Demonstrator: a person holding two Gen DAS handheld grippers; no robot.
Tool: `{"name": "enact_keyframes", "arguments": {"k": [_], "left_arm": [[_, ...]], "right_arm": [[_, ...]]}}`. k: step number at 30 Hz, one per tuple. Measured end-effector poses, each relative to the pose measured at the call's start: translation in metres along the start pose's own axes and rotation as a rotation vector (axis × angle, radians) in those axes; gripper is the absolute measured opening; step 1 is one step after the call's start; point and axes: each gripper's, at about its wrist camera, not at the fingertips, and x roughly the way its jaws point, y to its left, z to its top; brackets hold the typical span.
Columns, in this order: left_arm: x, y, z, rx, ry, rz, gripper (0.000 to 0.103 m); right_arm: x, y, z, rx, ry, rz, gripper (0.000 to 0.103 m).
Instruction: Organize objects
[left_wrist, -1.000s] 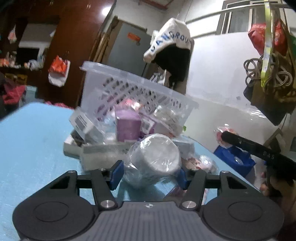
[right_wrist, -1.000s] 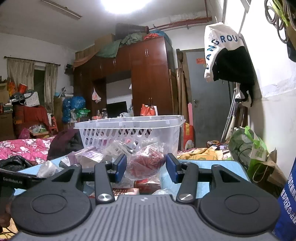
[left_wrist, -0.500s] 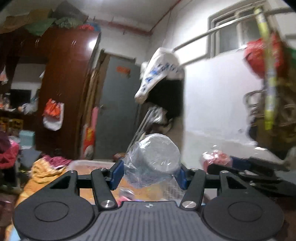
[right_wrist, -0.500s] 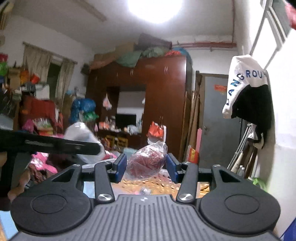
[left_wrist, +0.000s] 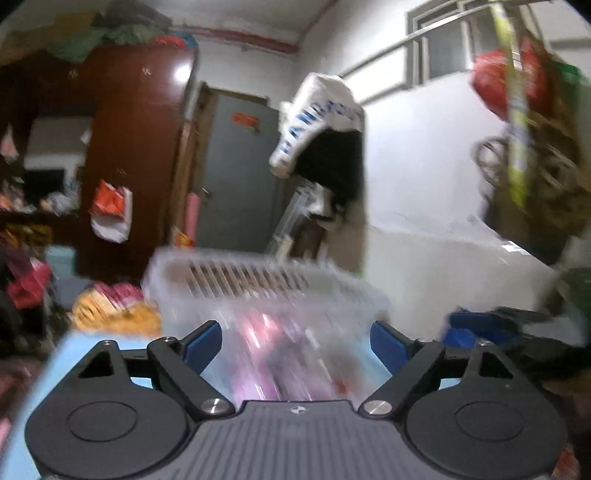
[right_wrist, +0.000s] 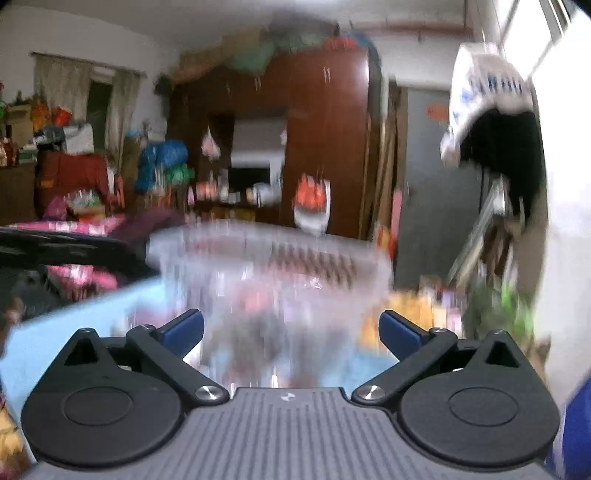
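the white slotted basket (left_wrist: 258, 284) sits straight ahead of both your grippers on the light blue table (left_wrist: 88, 343), and what lies in it is a smear of pink, purple and clear wrapping (too blurred to name single items). in the right wrist view the same basket (right_wrist: 273, 251) stands just past the fingers, its far wall of slots showing, with the blurred contents (right_wrist: 258, 314) inside it

your left gripper (left_wrist: 295, 343) has just been opening: a second ago and half a second ago it pinched a wrapped grey roll, and now the blue pads (left_wrist: 203, 345) stand spread with nothing between them, only the basket's contents behind the gap. your right gripper (right_wrist: 291, 332) has just been opening too: it was carrying a red bundle in clear wrap, and now its pads (right_wrist: 184, 330) are wide apart and bare. neither the roll nor the red bundle can be picked out in the blur

half a second ago both cameras looked high over the room; now the basket fills the lower middle of each view. your other gripper shows as a dark shape at each frame's edge, at the right (left_wrist: 517, 328) in the left view and at the left (right_wrist: 66, 247) in the right view

beyond the basket stand the brown wardrobe (left_wrist: 122, 147) and the grey door (left_wrist: 240, 177)
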Motion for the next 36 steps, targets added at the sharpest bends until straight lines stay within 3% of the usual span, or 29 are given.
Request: {"name": "enact_keyframes", "arguments": {"k": [4,8,11,13,20,22,28,36], "left_arm": [[-0.017,-0.012,-0.047,-0.038,0.031,-0.017,0.09],[-0.005,-0.026,-0.064,0.03,0.093,-0.024,0.088],[0.002,-0.036,-0.071,0.078,0.124,-0.039,0.088],[0.007,-0.041,-0.075,0.105,0.142,-0.024,0.088],[0.01,-0.045,-0.089,0.132,0.176,-0.02,0.087],[0.013,-0.044,-0.092,0.131,0.182,-0.014,0.087],[0.013,-0.037,-0.093,0.102,0.176,-0.007,0.087],[0.015,-0.042,-0.096,0.105,0.17,-0.005,0.086]], "right_arm": [[0.01,-0.017,-0.035,0.182,0.178,-0.073,0.103],[0.021,-0.018,-0.042,0.171,0.25,-0.04,0.102],[0.027,-0.015,-0.046,0.176,0.28,-0.054,0.092],[0.027,-0.019,-0.048,0.213,0.272,-0.023,0.082],[0.019,-0.026,-0.062,0.271,0.239,0.03,0.075],[0.015,-0.028,-0.064,0.296,0.227,0.048,0.069],[0.014,-0.024,-0.065,0.287,0.211,0.024,0.057],[0.018,-0.022,-0.065,0.279,0.22,0.018,0.056]]}}
